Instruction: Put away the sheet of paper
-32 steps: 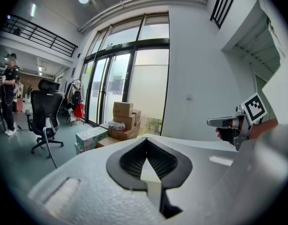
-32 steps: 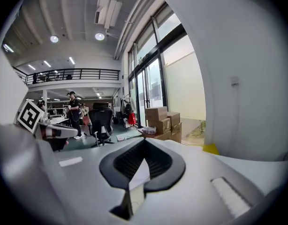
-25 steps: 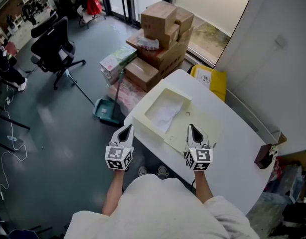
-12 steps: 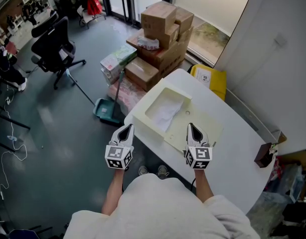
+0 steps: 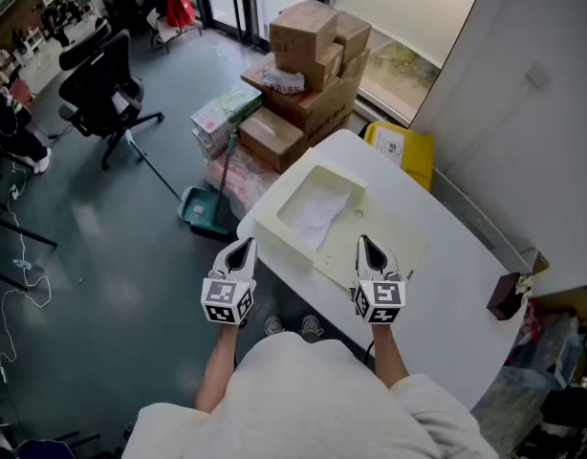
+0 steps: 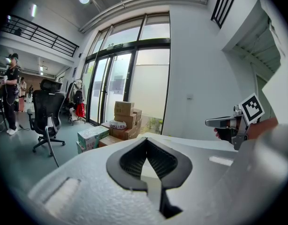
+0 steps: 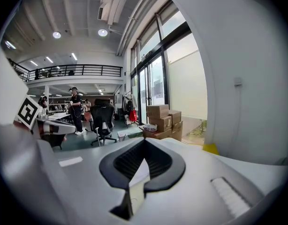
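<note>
Head view: both grippers are held side by side at the near edge of a white table (image 5: 446, 266), each pointed slightly downward and away from the person. Left gripper (image 5: 241, 247): jaws are pressed together at the tips, nothing is pinched between them; confirmed in the left gripper view, where only a diamond-shaped gap is left behind the meeting tips. Right gripper (image 5: 367, 244): jaws likewise pressed together, nothing held; confirmed in the right gripper view.

The sheet of paper (image 5: 317, 213) is seen lying inside a shallow cream tray (image 5: 271, 229) on the table. It is located ahead of both grippers, forward and to the right of the left gripper, forward and to the left of the right gripper, and is touched by neither. The tray's near rim is found just ahead of the right gripper's tips and just beside the left gripper's tips.

Beyond the tray, well ahead of the grippers, stacked cardboard boxes (image 5: 313, 36) are noted on the floor. An office chair (image 5: 107, 89) is noted far to the left of the left gripper
</note>
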